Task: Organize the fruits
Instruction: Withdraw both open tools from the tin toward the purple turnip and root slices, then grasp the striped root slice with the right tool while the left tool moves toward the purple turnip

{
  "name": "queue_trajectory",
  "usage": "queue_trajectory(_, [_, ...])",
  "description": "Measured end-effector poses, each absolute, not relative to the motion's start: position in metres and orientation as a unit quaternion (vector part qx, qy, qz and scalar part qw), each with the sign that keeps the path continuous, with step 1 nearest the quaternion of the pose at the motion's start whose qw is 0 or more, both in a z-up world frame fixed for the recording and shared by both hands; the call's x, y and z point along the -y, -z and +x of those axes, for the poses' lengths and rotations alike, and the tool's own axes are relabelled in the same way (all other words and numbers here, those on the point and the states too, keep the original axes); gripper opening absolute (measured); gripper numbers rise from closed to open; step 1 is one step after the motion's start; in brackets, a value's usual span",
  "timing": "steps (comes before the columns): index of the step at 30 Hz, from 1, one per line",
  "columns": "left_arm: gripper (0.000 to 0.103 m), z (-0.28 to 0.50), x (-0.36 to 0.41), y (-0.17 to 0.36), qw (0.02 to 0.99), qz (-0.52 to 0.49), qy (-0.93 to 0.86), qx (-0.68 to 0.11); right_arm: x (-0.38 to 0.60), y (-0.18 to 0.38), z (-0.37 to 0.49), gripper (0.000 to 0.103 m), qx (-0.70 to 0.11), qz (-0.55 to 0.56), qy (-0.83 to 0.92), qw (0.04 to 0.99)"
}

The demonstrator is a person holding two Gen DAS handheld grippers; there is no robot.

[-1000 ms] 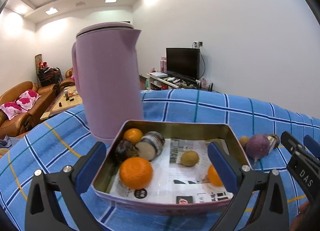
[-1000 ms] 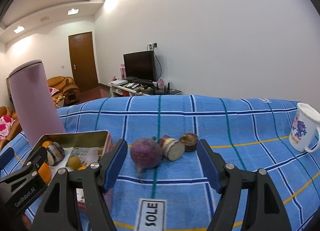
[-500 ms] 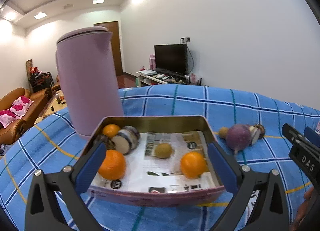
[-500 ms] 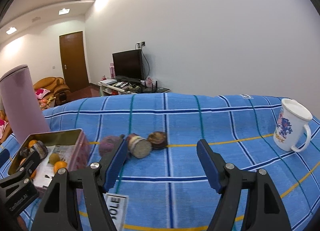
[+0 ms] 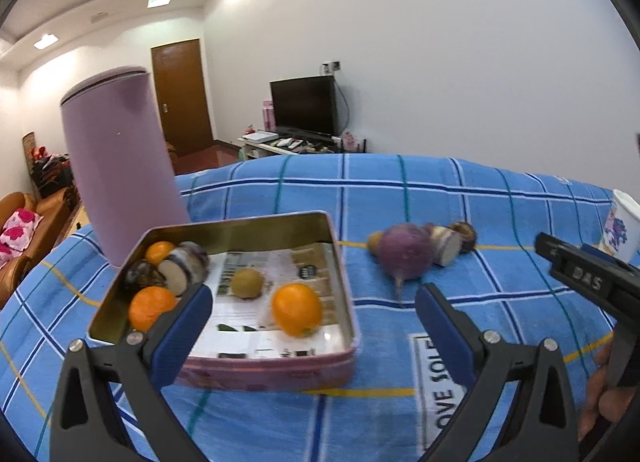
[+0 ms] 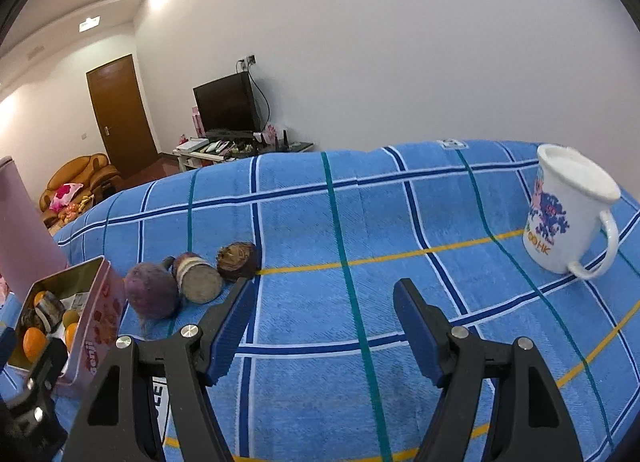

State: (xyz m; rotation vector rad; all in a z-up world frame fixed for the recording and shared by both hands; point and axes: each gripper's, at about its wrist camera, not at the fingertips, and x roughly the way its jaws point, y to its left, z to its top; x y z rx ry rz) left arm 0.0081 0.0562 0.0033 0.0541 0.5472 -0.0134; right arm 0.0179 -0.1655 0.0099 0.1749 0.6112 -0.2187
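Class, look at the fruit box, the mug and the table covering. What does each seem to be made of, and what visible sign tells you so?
Box: likely thin metal; its inner walls have a shiny gold gleam, its outside is pink and printed.
Mug: probably enamel or glazed ceramic; smooth glossy white with a printed picture.
Table covering: woven cloth, matt, with a ribbed weave and checked stripes.

Both wrist cameras look forward and slightly down across the blue plaid surface (image 5: 400, 190) toward its far edge. The left view sits close over the tin (image 5: 240, 366); both views share the tin and purple turnip (image 6: 152, 294).
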Motion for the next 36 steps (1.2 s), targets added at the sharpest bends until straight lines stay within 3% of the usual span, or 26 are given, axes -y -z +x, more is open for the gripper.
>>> queue_trajectory(6, [0.103, 0.008, -0.046, -0.004, 0.959, 0.033, 0.039, -0.279, 0.164, -0.005, 0.042, 0.073, -0.331, 0.08, 0.064, 0.938])
queue_trajectory(11, [0.103, 0.01, -0.056, -0.006, 0.961, 0.02, 0.014, -0.274, 0.168, 0.001, 0.06, 0.063, -0.346, 0.118, 0.019, 0.93])
queue_trajectory(16, [0.102, 0.01, -0.062, -0.009, 0.965, 0.019, 0.004, -0.262, 0.146, 0.001, 0.073, 0.042, -0.353, 0.099, -0.037, 0.93])
queue_trajectory(18, [0.101, 0.01, -0.061, -0.008, 0.964, 0.02, 0.007, -0.264, 0.137, 0.0, 0.08, 0.039, -0.355, 0.087, -0.056, 0.929])
queue_trajectory(36, [0.099, 0.016, -0.065, -0.006, 0.962, 0.008, 0.021, -0.273, 0.099, 0.011, 0.119, 0.042, -0.383, 0.009, -0.098, 0.918])
